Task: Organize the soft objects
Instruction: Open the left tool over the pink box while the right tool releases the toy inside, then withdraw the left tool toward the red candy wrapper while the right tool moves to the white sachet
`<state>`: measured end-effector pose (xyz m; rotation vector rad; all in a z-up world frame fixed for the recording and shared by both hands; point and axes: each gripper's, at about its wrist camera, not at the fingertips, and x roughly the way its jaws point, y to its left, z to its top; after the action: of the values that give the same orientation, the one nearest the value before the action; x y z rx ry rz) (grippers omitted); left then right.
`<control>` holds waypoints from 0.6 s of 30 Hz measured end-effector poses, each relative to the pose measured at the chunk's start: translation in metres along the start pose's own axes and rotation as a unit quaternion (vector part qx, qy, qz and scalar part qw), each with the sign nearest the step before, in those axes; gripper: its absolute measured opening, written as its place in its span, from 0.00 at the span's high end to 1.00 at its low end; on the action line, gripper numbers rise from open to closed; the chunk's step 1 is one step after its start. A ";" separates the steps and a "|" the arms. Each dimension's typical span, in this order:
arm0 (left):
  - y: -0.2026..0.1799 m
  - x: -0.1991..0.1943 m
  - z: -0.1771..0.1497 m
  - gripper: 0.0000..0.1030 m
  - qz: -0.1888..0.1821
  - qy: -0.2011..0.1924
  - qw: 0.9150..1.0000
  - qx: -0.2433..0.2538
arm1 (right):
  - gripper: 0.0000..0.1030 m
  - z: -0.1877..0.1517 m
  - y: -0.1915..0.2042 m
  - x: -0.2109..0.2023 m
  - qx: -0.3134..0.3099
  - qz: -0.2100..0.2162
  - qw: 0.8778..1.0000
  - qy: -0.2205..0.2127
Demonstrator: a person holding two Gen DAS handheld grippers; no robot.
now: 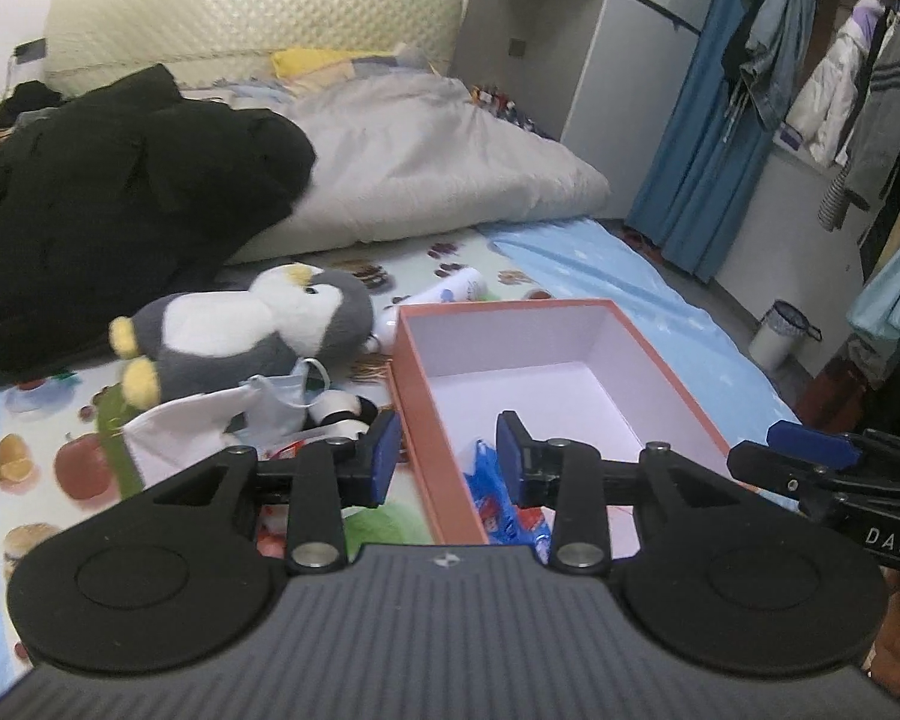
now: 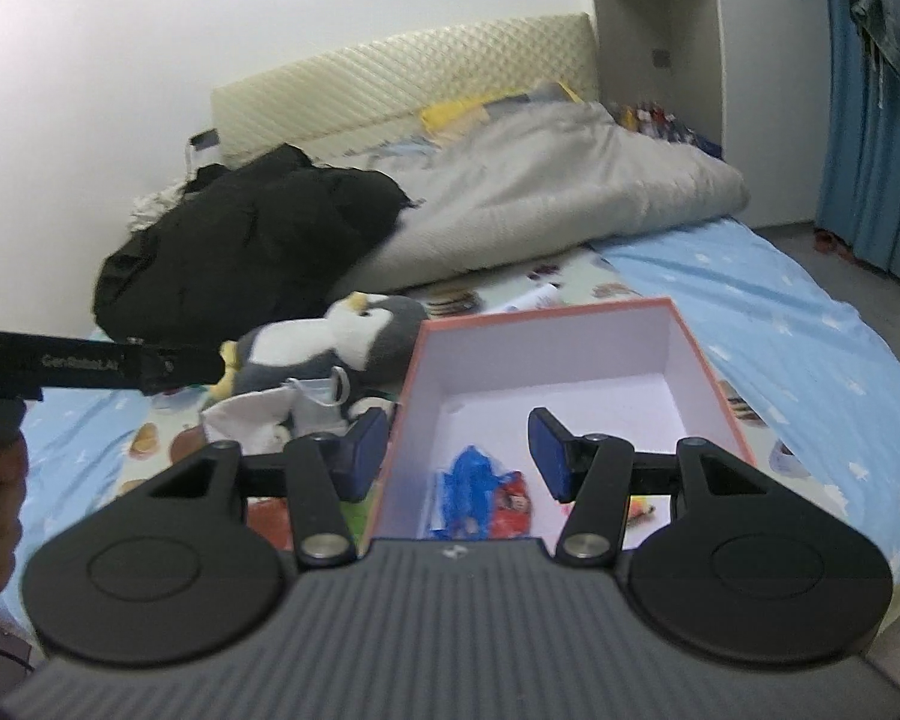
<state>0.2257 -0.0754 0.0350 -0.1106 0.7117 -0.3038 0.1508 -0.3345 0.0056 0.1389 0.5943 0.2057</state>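
Left tongs (image 1: 447, 459) and right tongs (image 2: 457, 455) both open, empty, tilted down over the pink box (image 1: 678, 384). We see a blue packet (image 2: 468, 495) inside it. Penguin plush (image 1: 252, 324) lies left of the box on the bed (image 1: 600, 264).

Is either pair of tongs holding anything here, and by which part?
Nothing is held. The left tongs and right tongs both stand open and empty above the box; the blue bag lies inside it.
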 end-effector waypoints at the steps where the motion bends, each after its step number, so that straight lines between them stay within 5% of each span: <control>1: 0.003 -0.007 -0.004 0.56 -0.005 -0.007 1.000 -0.001 | 0.47 -0.003 0.005 -0.003 -0.003 0.003 1.000 -0.005; 10: 0.012 -0.055 -0.051 0.51 0.028 -0.042 0.999 0.014 | 0.47 -0.042 0.041 -0.013 -0.018 0.035 0.999 0.007; 18: 0.026 -0.070 -0.107 0.38 0.020 -0.045 0.998 -0.043 | 0.47 -0.076 0.058 -0.023 0.000 0.055 0.998 0.017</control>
<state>0.1111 -0.0290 -0.0073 -0.1913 0.6360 -0.2291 0.0800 -0.2784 -0.0333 0.1684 0.6219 0.3143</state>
